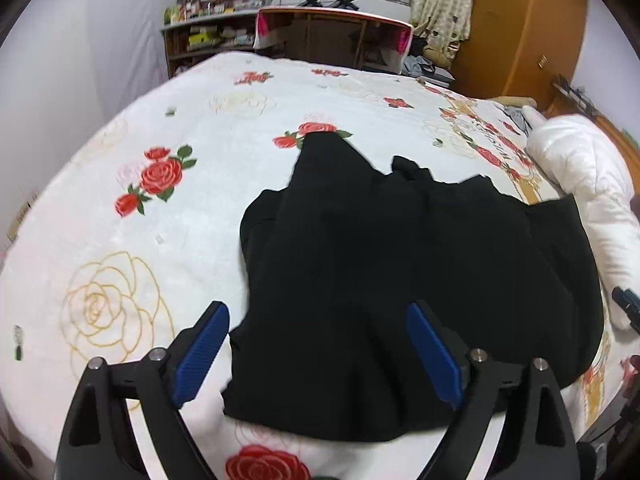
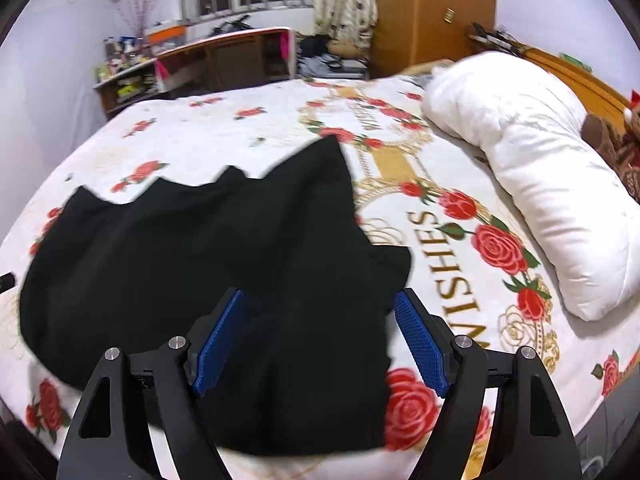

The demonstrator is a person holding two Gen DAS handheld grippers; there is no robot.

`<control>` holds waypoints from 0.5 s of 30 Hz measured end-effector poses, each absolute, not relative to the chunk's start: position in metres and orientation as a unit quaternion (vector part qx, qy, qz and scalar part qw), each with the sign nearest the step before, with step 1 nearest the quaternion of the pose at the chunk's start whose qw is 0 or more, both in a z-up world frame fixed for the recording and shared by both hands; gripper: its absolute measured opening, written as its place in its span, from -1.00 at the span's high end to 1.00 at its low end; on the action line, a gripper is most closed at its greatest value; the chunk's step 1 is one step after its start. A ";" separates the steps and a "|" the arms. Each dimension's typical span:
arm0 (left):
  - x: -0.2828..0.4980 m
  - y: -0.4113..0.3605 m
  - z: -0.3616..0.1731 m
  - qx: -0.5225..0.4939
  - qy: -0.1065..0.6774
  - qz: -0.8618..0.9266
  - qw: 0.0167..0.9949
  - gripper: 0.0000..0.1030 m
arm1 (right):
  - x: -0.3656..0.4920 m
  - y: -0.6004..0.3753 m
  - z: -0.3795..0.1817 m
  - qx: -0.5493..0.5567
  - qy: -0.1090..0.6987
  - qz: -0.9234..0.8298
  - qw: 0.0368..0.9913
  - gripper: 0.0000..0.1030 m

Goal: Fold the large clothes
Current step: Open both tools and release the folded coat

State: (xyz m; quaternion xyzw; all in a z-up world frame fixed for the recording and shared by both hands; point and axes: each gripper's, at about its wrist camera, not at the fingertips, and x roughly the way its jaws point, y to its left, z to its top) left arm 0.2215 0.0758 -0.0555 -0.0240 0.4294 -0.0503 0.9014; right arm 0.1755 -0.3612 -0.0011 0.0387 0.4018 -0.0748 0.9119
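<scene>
A large black garment (image 1: 400, 264) lies crumpled and spread on the rose-patterned bed cover (image 1: 120, 208); it also shows in the right wrist view (image 2: 192, 256). My left gripper (image 1: 318, 312) is open and empty, hovering above the garment's near left edge. My right gripper (image 2: 320, 300) is open and empty, above the garment's near right edge. The garment's folds and any sleeves are hard to make out in the black cloth.
A white duvet (image 2: 532, 184) is bunched along the bed's right side by the wooden headboard (image 2: 580, 76). Past the bed's far edge stand a cluttered shelf (image 1: 208, 36), a desk (image 1: 332, 36) and a wooden wardrobe (image 1: 520, 28).
</scene>
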 end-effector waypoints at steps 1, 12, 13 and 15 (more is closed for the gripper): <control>0.216 0.069 -0.054 -0.019 0.432 -0.048 0.900 -0.79 | 0.170 -0.351 0.002 0.043 0.399 -0.063 0.914 -0.50; 0.166 0.026 -0.058 0.003 0.442 -0.039 0.896 -0.79 | 0.132 -0.290 -0.004 0.051 0.408 -0.023 0.911 -0.50; 0.163 0.023 -0.059 0.008 0.441 -0.036 0.897 -0.79 | 0.129 -0.287 -0.004 0.049 0.409 -0.023 0.911 -0.50; 0.155 0.018 -0.060 0.015 0.439 -0.040 0.898 -0.79 | 0.125 -0.283 -0.005 0.048 0.412 -0.021 0.910 -0.50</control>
